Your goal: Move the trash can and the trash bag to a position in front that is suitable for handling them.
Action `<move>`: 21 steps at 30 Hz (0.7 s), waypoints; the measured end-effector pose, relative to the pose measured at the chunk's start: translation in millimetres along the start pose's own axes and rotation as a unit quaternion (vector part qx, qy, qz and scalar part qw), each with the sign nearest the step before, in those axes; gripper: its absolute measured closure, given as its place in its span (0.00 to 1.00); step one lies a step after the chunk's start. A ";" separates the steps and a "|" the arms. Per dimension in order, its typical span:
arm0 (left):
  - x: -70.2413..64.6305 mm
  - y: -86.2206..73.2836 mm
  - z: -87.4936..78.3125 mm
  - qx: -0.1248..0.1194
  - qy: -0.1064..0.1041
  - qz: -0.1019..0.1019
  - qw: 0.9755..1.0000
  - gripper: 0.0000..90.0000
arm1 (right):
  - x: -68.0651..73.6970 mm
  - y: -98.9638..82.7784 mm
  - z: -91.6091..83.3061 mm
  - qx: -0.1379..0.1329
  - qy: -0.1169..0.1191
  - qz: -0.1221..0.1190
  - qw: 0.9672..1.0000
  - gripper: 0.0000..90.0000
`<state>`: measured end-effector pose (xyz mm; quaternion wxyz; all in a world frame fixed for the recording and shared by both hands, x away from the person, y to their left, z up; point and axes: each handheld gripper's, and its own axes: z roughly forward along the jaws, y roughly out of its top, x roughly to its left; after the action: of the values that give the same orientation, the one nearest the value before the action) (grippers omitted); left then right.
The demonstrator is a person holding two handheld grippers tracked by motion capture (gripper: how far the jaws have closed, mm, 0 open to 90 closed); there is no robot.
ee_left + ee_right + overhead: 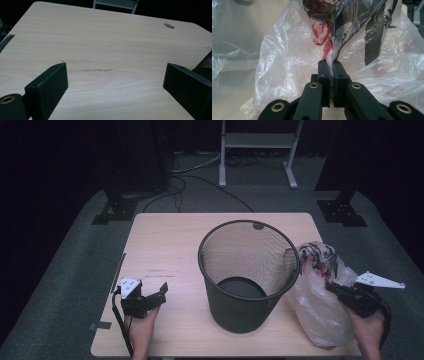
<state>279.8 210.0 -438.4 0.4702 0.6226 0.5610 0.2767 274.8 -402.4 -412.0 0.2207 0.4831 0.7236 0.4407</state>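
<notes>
Surface [165,240] of light wood holds a black mesh bin [248,275]. Just right of the bin is a clear plastic bag [320,312], pinched tight by the right tool [327,286]. The left tool [159,296] rests wide apart, holding nothing.

Black wire-mesh wastebasket [248,275] stands mid-bench on the pale wooden bench [165,250]. Just right of it, touching its rim, sits the clear crinkled plastic bag [320,305]. Well apart, at the near left, the left gripper [150,299] rests on the bench.
</notes>
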 end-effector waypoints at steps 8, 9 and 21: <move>-1.0 0.0 0.2 -0.001 0.000 -0.001 1.000 0.05 | -3.4 15.5 -22.6 -0.028 0.022 0.002 0.999 0.97; -1.2 0.1 0.2 0.000 0.000 0.000 1.000 0.05 | -4.3 18.3 -25.9 -0.030 0.024 0.002 0.999 0.97; -2.1 0.4 0.0 -0.002 -0.001 0.000 1.000 0.05 | -21.3 73.2 -75.7 -0.078 0.088 0.000 0.993 0.97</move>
<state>279.5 208.0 -437.7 0.4722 0.6216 0.5603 0.2771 264.7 -443.1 -313.0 0.1931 0.4237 0.7035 0.5370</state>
